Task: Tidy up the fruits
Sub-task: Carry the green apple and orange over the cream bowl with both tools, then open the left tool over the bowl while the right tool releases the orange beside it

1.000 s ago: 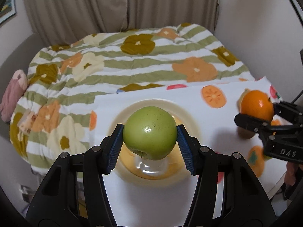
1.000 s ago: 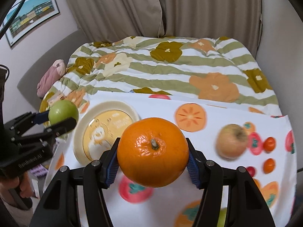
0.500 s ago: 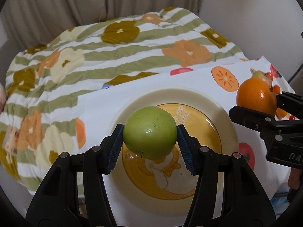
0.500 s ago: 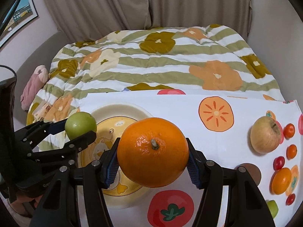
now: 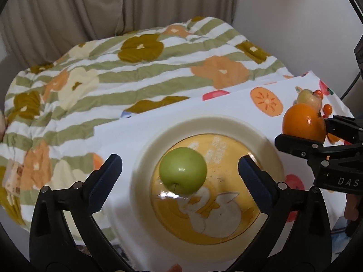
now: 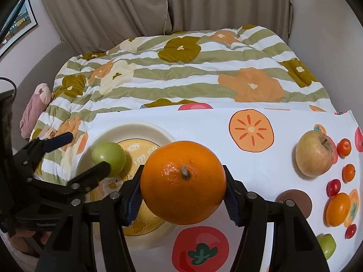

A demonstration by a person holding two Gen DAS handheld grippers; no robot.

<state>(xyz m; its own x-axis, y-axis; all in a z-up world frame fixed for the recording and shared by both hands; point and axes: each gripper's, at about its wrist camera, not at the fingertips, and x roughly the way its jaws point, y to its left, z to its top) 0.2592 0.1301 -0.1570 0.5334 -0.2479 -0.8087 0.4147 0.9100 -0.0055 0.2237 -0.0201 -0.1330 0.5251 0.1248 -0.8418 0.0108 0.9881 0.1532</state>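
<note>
Your left gripper [image 5: 179, 174] has its fingers wide apart — the green apple [image 5: 183, 173] sits on the yellow plate [image 5: 145, 158]. Your right gripper [image 6: 183, 190] squeezes the orange [image 6: 183, 185] — just above the plate's edge.

Left gripper [image 5: 179, 174]: matte black frame, two angled fingers, blue ribbed pads [image 5: 106, 181], silver screws at the joints. Right gripper [image 6: 183, 191]: same black build, blue ribbed pads [image 6: 132, 200], silver screws; white "DAS" lettering on its side in the left wrist view. Bare skin shows at the frame edges.
</note>
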